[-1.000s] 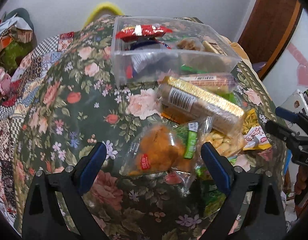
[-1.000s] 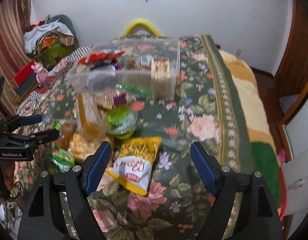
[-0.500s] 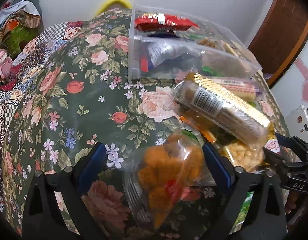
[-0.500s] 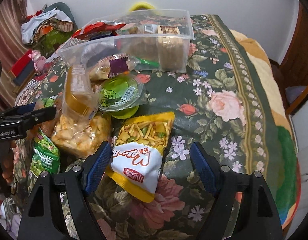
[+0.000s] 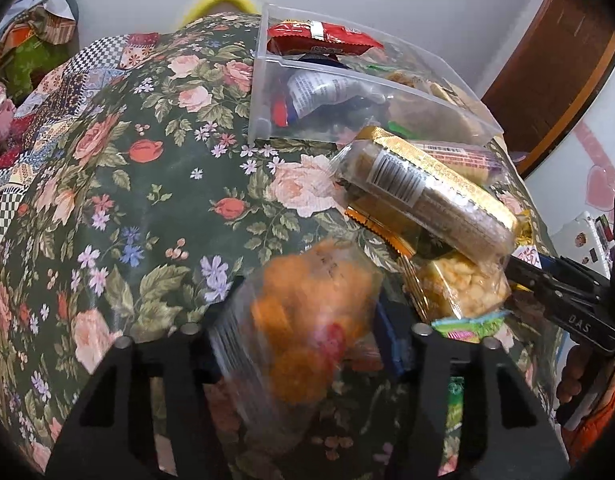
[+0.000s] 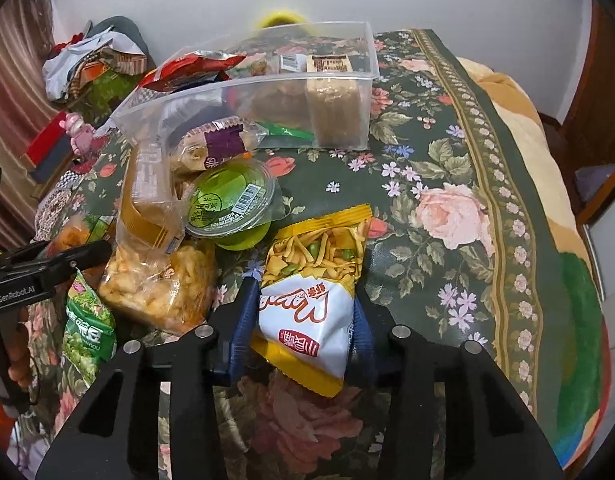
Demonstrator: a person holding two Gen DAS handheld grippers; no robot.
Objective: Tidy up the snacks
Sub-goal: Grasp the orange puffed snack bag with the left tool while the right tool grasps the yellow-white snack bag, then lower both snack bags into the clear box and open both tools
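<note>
Grasp check | left gripper (image 5: 307,320) pinches orange snack bag (image 5: 307,316), lower centre | right gripper (image 6: 303,312) pinches yellow-white chip bag (image 6: 311,296), centre | advice: lift both straight, carry to clear bin (image 6: 339,80) upper centre, avoid squeezing harder.

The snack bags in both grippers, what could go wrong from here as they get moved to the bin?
1. The left gripper pinches a loose clear bag of orange snacks; the film could slip or the contents get crushed.
2. The right gripper clamps the yellow and white snack packet near its lower half, so it may swing.
3. The clear plastic bin already looks crowded, so added packs might spill over its rim.
</note>
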